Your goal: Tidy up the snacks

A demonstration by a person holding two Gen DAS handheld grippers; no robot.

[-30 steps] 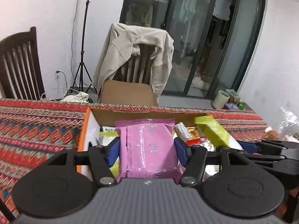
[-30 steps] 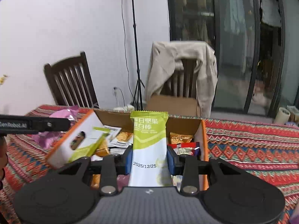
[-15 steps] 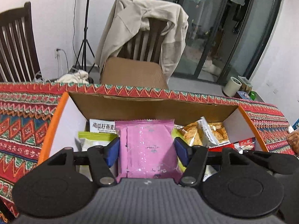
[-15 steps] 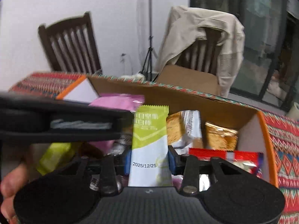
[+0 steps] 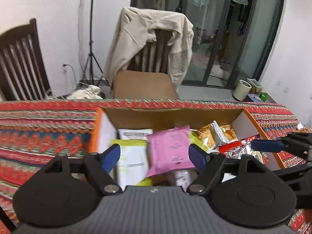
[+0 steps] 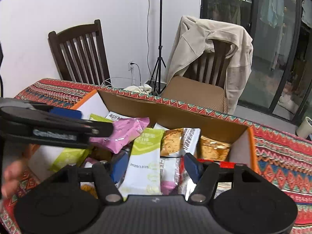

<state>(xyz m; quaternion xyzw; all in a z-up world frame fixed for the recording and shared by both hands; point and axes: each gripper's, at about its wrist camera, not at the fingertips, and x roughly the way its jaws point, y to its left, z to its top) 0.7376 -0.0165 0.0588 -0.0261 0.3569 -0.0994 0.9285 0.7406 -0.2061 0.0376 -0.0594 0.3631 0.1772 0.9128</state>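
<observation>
An open cardboard box (image 5: 171, 109) with orange sides holds several snack packets on the patterned tablecloth. My left gripper (image 5: 154, 157) hangs over it, jaws opening; a pink packet (image 5: 169, 150) lies tilted between them, clear of the left pad. My right gripper (image 6: 156, 166) is also over the box (image 6: 175, 110), jaws opening, and a green-and-white packet (image 6: 144, 163) lies loose between its pads. In the right wrist view, the left gripper (image 6: 58, 124) and pink packet (image 6: 124, 134) appear at the left. My right gripper's blue fingers (image 5: 267, 145) show in the left wrist view.
Beyond the table's far edge stand two dark wooden chairs (image 6: 80, 52), one draped with a beige jacket (image 5: 148, 39), and a tripod (image 6: 159, 39). Glass doors (image 5: 234, 29) lie at the back right. A person's hand (image 6: 11, 177) shows at the lower left.
Both grippers came in over the box and widened their jaws. The pink packet tipped sideways out of the left grip. The green-and-white packet dropped loose between the right pads.
</observation>
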